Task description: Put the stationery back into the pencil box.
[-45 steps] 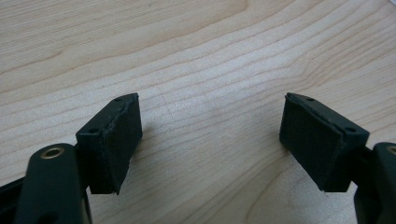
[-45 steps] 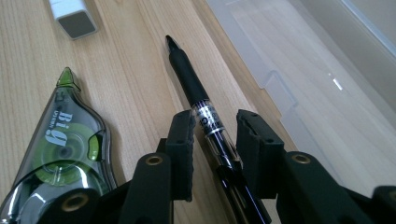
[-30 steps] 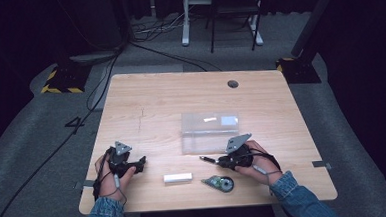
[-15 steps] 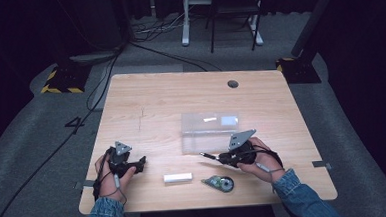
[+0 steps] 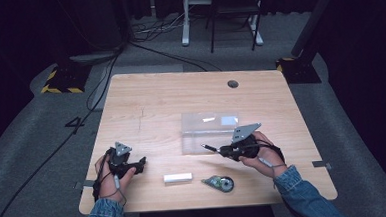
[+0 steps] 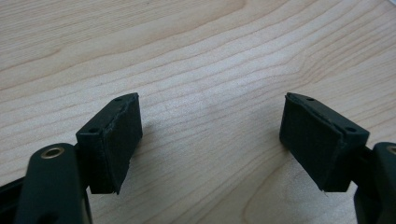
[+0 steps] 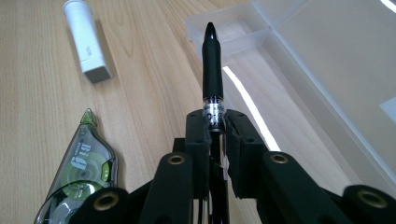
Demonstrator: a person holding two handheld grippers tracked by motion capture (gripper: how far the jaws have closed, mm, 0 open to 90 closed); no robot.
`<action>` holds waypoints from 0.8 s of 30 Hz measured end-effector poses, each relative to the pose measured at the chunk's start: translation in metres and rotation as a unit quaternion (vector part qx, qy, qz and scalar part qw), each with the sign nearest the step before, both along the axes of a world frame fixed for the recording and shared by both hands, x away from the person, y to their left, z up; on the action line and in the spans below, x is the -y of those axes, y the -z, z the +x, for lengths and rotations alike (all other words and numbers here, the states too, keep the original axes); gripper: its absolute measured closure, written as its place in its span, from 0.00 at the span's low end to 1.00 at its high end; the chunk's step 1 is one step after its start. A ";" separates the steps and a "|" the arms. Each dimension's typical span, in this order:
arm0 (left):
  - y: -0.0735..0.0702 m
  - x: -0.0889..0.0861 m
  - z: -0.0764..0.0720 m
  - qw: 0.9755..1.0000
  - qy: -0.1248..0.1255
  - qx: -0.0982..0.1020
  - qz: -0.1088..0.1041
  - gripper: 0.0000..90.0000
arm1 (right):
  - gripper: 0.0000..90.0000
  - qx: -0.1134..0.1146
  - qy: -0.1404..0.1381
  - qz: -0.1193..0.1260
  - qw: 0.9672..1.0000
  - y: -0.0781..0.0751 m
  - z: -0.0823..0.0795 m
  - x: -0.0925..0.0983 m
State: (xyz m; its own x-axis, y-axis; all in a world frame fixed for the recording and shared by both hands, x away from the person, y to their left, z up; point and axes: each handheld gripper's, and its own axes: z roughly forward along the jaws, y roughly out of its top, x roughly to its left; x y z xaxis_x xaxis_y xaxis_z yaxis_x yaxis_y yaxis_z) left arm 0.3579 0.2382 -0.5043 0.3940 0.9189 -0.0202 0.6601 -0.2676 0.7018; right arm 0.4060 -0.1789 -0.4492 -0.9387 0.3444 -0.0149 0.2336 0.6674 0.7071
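My right gripper (image 5: 227,150) is shut on a black pen (image 5: 209,148), which sticks out to the left, just above the table at the front edge of a clear plastic box (image 5: 209,130). In the right gripper view the pen (image 7: 212,70) rises from between the closed jaws of my right gripper (image 7: 215,123) and points at the near corner of the box (image 7: 327,60). My left gripper (image 5: 140,164) rests at the table's front left. Its jaws stand wide open over bare wood, as the left gripper view shows my left gripper (image 6: 210,140) with nothing between them.
A white capped stick (image 5: 177,178) and a green correction tape roller (image 5: 219,182) lie near the front edge between my hands; both also appear in the right gripper view, stick (image 7: 87,39) and roller (image 7: 84,172). A round cable hole (image 5: 233,84) sits at the table's back.
My right gripper has lifted a little with the pen in it. The left gripper has kept still.
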 end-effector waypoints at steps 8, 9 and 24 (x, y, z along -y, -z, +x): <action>0.000 0.000 0.000 1.000 0.002 -0.002 -0.002 0.24 | 0.89 0.010 0.003 -0.006 1.000 -0.010 0.016 -0.001; 0.000 0.000 0.000 1.000 0.002 -0.002 -0.002 0.24 | 0.89 0.009 0.003 -0.009 1.000 -0.012 0.018 -0.002; 0.000 0.000 0.000 1.000 0.002 -0.002 -0.002 0.24 | 0.89 0.010 0.007 -0.047 0.999 -0.006 0.052 -0.006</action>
